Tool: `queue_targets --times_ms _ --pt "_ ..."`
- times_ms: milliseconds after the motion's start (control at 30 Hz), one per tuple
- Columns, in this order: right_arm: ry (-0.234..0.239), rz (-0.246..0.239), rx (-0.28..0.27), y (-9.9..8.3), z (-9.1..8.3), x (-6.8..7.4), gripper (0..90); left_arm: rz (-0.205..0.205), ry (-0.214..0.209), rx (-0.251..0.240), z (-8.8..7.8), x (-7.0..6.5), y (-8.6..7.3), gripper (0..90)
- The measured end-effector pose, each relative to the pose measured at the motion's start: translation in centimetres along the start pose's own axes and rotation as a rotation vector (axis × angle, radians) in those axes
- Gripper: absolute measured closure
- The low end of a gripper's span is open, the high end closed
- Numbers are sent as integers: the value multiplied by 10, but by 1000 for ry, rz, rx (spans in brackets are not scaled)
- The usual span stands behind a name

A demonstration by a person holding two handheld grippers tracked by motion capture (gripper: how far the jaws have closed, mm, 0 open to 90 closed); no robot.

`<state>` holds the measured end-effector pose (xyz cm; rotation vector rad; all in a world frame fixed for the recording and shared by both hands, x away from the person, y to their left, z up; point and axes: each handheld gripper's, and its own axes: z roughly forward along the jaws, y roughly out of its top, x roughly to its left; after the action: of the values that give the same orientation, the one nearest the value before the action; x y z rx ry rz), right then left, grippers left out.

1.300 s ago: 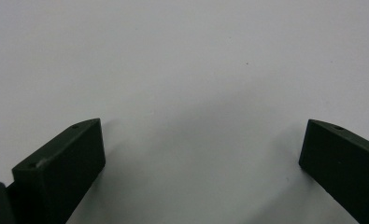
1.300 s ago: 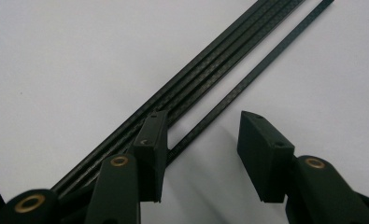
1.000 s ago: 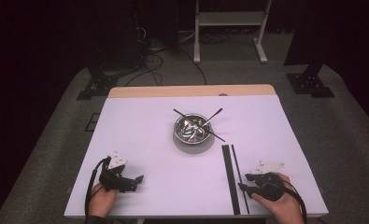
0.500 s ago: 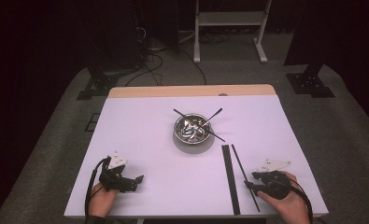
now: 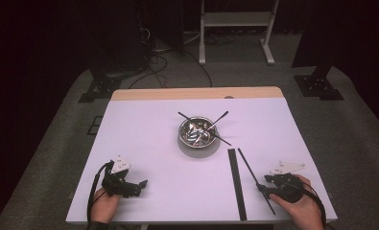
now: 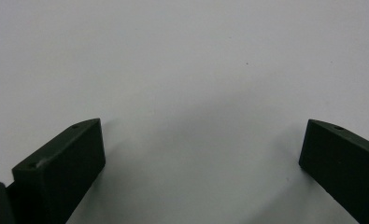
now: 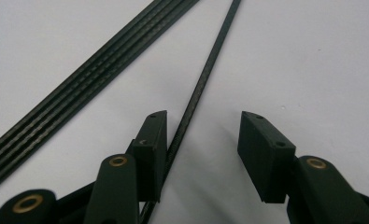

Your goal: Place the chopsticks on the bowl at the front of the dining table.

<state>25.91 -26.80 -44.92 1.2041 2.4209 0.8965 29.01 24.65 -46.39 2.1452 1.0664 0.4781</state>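
The right gripper (image 7: 203, 140) hovers low over the white table (image 5: 144, 143), jaws half spread with a single black rod (image 7: 205, 79) lying between them, against one pad and unpinched. A bundle of black rods (image 5: 236, 184) lies just beside. The left gripper (image 6: 201, 158) rests spread wide, holding nothing.

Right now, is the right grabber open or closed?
Open: the right gripper has a gap between its jaws, and the single black stick touches just one.
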Motion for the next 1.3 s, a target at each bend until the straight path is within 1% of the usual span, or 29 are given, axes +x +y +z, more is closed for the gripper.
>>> queue_targets --times_ms 300,600,800,967,1300 --pt "-25 18 5 -2 -3 -12 509 0 0 0 0 0 0 0" --pt "-36 26 3 -3 -3 -19 510 0 0 0 0 0 0 0" --pt "-50 46 2 -4 -5 -27 510 0 0 0 0 0 0 0" --pt "-60 53 -1 -5 -6 -34 508 0 0 0 0 0 0 0" --pt "-95 95 -4 -9 -9 -53 507 0 0 1 0 0 0 0"
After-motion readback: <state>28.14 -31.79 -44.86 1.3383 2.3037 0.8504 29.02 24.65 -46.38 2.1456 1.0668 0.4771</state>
